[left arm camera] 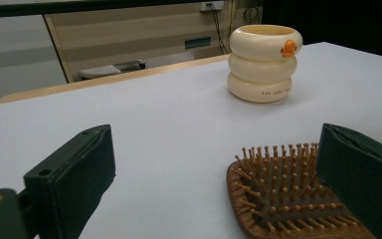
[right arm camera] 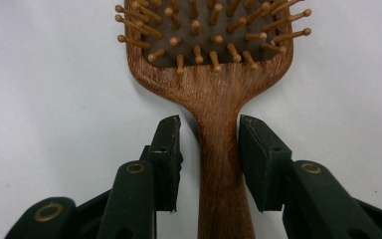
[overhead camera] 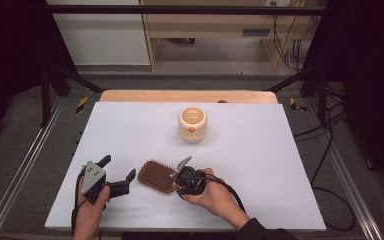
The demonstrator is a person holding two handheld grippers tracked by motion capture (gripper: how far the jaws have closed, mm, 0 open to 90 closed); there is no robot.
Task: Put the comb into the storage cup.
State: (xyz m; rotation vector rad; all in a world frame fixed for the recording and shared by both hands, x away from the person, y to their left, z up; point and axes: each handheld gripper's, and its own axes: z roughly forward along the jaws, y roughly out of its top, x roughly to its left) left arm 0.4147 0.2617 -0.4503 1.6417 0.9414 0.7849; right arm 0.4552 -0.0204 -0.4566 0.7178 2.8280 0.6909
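The wooden hairbrush [overhead camera: 157, 176] lies bristles-up on the white table [overhead camera: 260, 165], at about six o'clock from the cream cup [overhead camera: 192, 125], which stands well apart toward the far edge. In the right gripper view the brush's handle [right arm camera: 222, 164] runs straight up between the jaws of the right gripper [right arm camera: 210, 149]. The pads [right arm camera: 168, 154] stand just beside the handle on either side, with a thin gap visible at each; they bracket it but do not yet pinch it. The left gripper [overhead camera: 117, 174] waits at about nine o'clock from the brush head, its jaws spread wide with nothing between them; in the left gripper view the bristles [left arm camera: 283, 184] sit close to the right-hand jaw.

The risk, as I judge it, is in the closing. The handle is smooth, rounded wood and narrow where the pads meet it, so an uneven squeeze could push it sideways or let it twist. The heavy head sits far ahead of the grip, so on lifting it may droop or swing. The left jaw near the bristles could also nudge the head.
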